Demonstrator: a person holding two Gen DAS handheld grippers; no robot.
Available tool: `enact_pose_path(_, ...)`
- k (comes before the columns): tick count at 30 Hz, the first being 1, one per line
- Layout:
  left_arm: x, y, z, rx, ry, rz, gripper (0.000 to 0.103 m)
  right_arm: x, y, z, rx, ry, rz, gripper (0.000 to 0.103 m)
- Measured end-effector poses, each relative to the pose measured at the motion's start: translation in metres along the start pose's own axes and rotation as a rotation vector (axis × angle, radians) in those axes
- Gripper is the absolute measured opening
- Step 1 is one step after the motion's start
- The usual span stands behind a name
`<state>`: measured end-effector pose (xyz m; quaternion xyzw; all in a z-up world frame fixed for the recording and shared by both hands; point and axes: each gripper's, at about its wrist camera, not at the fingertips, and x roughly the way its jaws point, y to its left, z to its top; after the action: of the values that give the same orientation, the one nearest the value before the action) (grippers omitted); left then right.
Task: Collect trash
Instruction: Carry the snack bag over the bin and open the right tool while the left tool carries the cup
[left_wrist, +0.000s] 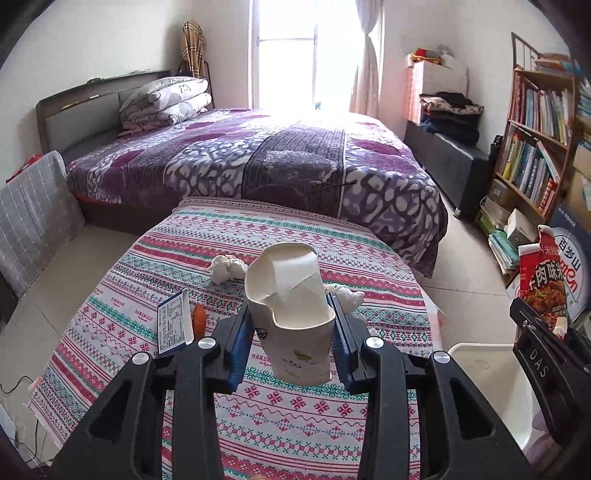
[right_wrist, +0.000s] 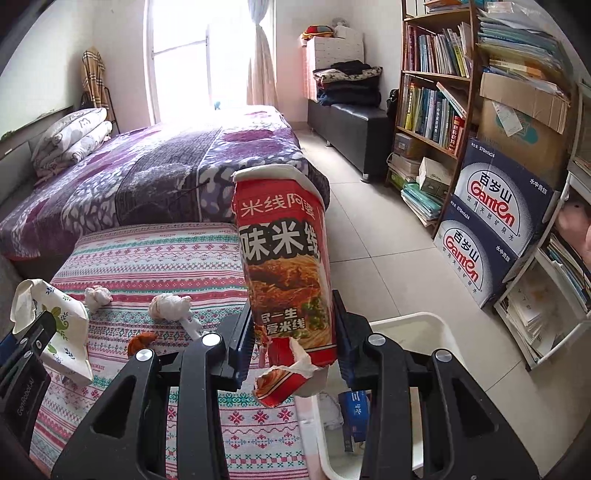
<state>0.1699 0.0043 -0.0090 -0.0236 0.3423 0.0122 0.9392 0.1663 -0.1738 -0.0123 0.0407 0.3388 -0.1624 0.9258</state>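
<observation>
Left hand-held gripper (left_wrist: 291, 343), tilted downward, around crushed cup (left_wrist: 291, 314).

Two crushed cups (left_wrist: 291, 314), two tissue wads (right_wrist: 170, 307), two water cartons (right_wrist: 502, 206), perhaps one bin (right_wrist: 436, 325).

Matt white paper cup (left_wrist: 291, 317), crumpled; glossy printed noodle carton (right_wrist: 286, 273), torn; woven cloth (left_wrist: 295, 236) over the desk; smooth white plastic bin (right_wrist: 424, 325); black plastic fingers (left_wrist: 236, 343).
</observation>
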Motion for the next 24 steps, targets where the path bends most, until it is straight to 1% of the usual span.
enact_pose_path(14, 0.001, -0.037, -0.011, 0.071, 0.015, -0.038, 0.038, 0.006, -0.054, 0.002, 0.09, 0.031, -0.088, 0.036)
enact_pose_path(24, 0.001, -0.07, -0.02, 0.125, 0.033, -0.088, 0.038, 0.012, -0.093, 0.0, 0.143, 0.071, -0.16, 0.038)
